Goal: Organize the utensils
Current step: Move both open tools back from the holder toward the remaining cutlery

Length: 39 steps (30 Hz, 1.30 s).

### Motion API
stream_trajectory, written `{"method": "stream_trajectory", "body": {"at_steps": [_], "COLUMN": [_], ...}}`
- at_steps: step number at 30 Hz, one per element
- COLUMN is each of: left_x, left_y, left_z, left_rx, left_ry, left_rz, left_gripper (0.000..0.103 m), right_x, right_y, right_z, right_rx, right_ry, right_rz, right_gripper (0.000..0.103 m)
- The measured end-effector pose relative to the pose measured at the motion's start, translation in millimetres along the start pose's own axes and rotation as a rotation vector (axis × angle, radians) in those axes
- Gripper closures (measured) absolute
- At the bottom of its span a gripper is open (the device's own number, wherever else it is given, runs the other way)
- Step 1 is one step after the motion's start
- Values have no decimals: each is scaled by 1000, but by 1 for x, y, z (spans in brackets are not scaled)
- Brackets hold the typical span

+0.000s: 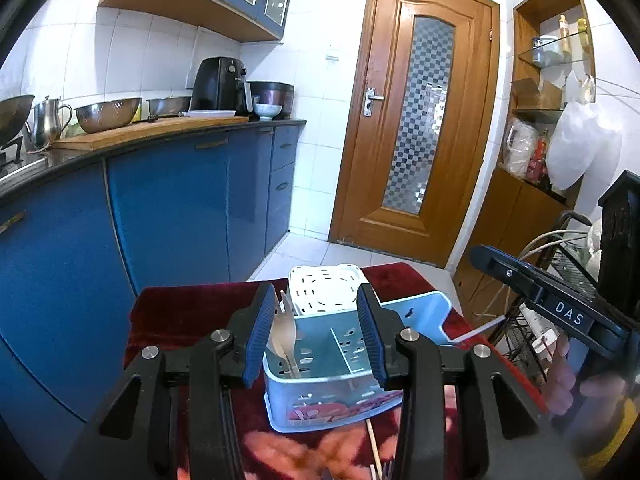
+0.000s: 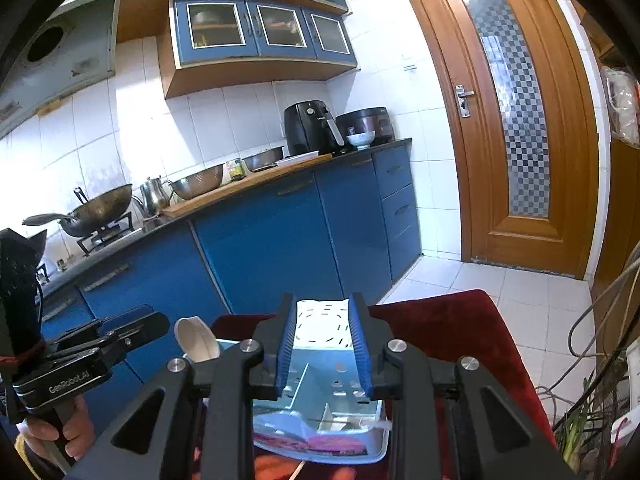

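A light blue utensil caddy with divided compartments stands on a small table with a dark red cloth. Wooden spoons stand upright in its left compartment. A white perforated basket sits behind the caddy. My left gripper is open and empty, hovering over the caddy. My right gripper is open and empty above the same caddy; a spoon bowl and the white basket show there too. Thin wooden sticks lie in front of the caddy.
Blue kitchen cabinets with a counter of bowls and appliances run along the left. A wooden door is ahead. A wire rack with cables stands right of the table. The other gripper hovers at right.
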<state>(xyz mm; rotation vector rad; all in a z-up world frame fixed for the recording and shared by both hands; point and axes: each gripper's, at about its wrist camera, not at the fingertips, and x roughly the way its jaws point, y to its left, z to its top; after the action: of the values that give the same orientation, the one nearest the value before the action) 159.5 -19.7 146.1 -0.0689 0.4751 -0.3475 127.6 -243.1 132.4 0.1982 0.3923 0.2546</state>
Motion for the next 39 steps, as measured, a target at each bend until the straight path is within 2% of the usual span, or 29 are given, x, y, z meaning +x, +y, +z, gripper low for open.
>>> {"method": "stream_trajectory", "body": {"at_steps": [11, 24, 32, 39], "left_x": [-46, -83, -91, -82], "left_y": [-7, -10, -17, -20], "left_z": [-12, -60, -94, -122], "left_rx": [3, -20, -18, -35], "left_ry": [3, 86, 153, 225], "left_rz": [30, 36, 30, 32], "left_gripper": [57, 57, 57, 57], "right_x": [-39, -67, -77, -81], "right_y": [4, 20, 22, 15], "right_z": [-14, -61, -93, -116], "right_rx": [56, 73, 101, 130], "right_ry": [48, 168, 235, 295], "right_rz": [39, 27, 21, -9], "right_gripper": [74, 74, 74, 74]}}
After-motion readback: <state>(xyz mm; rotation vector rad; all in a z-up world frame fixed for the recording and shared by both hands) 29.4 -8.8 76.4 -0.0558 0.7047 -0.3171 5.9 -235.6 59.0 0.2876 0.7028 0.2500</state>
